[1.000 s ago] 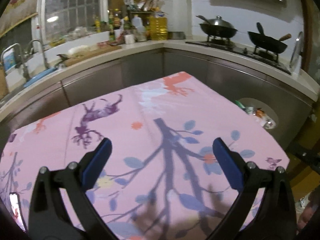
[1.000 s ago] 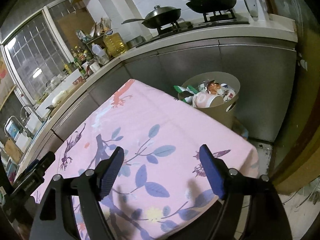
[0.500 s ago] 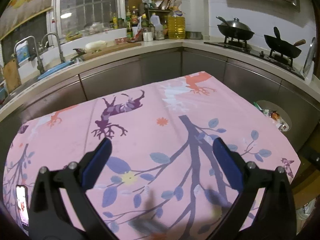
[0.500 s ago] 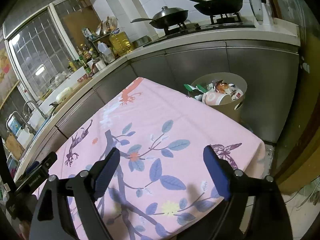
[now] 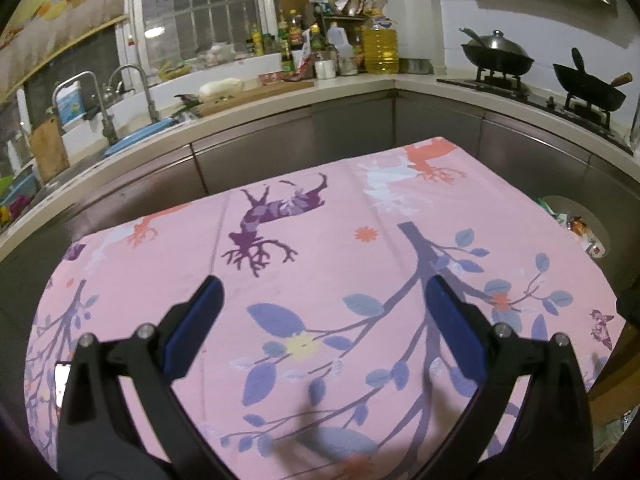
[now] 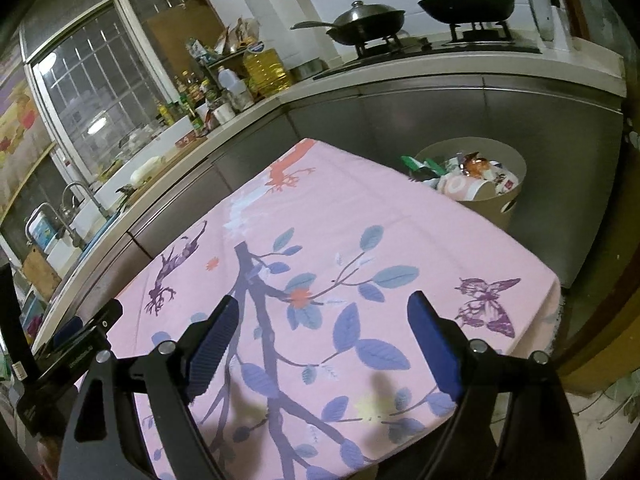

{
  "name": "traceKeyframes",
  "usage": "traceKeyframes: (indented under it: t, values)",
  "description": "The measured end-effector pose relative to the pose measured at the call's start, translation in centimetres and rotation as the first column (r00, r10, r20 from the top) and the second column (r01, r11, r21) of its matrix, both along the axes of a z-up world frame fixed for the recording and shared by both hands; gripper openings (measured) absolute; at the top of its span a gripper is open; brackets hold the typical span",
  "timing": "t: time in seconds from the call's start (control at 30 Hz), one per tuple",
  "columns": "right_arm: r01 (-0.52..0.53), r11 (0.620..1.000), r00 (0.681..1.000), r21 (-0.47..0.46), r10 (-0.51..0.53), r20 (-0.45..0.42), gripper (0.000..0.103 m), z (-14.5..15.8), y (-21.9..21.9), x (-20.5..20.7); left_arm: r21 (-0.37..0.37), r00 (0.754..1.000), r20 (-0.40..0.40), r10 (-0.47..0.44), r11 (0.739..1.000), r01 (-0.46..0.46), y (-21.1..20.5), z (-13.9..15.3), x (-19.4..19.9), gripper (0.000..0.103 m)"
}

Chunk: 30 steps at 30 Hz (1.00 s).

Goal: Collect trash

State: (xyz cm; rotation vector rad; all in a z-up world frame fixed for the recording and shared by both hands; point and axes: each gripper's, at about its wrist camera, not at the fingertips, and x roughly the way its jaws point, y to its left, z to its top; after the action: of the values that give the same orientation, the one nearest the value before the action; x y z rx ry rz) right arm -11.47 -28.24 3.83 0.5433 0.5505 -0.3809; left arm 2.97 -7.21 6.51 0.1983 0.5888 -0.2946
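A round beige trash bin [image 6: 514,196] stands on the floor past the table's far right corner, filled with wrappers and a paper cup [image 6: 454,186]. In the left wrist view only a slice of the bin [image 5: 596,226] shows at the right edge. My left gripper [image 5: 324,292] hangs open over the pink floral tablecloth [image 5: 320,216] with nothing between its blue pads. My right gripper [image 6: 324,304] is open too, also holding nothing, over the same cloth [image 6: 360,208]. I see no loose trash on the cloth.
A phone [image 5: 60,384] lies at the table's left edge. Steel cabinets and a counter wrap around the table, with a sink [image 5: 132,136], bottles [image 5: 380,50] and two woks [image 5: 498,56] on a stove. The left gripper's body [image 6: 72,356] shows at the right view's left edge.
Both grippers have drawn back from the bin, so more of the cloth shows. The left view has swung toward the sink. The right jaws have widened a little.
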Motion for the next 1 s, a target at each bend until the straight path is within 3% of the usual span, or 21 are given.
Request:
traceKeyframes:
  t: [0.33,1.0]
  values:
    - [-0.045,0.999,0.999,0.019,0.045,-0.011,0.083,-0.4,0.6,1.1,0.014,0.999,-0.016,0.044,0.999,-0.043,0.8,-0.1,0.4,0.097]
    - [0.003,0.999,1.000,0.050,-0.004,0.013,0.083,-0.7,-0.7,0.1,0.040,0.999,-0.049,0.000,0.999,0.002,-0.8,-0.7,-0.1,0.097]
